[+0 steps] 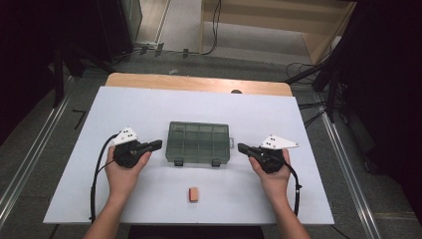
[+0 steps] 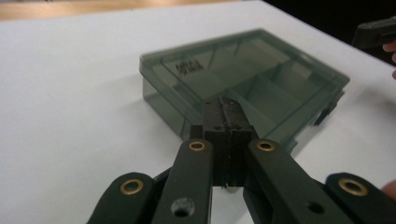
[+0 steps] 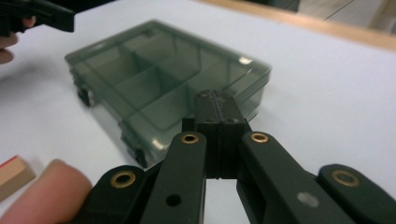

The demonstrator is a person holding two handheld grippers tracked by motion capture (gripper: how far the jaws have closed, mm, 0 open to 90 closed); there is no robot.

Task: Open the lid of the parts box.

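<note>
Both tools are sitting low over the white counter (image 1: pixel 149 107), one on each side of a compartment box (image 1: pixel 198 143). The left tool (image 1: pixel 158 145) is pointing at the box's left end with its jaws pressed together on nothing, and the right tool (image 1: pixel 241 147) is pointing at the box's right end, its jaws likewise pressed together and gripping nothing. Neither is touching the box. The box is lying flat near the middle of the counter, a shallow rectangular case of smoky, see-through grey-green plastic with its lid closed; inner dividers are showing through the lid as a grid of cells. Two dark latches are sitting on its near edge. A small orange-and-tan block (image 1: pixel 194 194) is lying apart from it, nearer the person.
</note>
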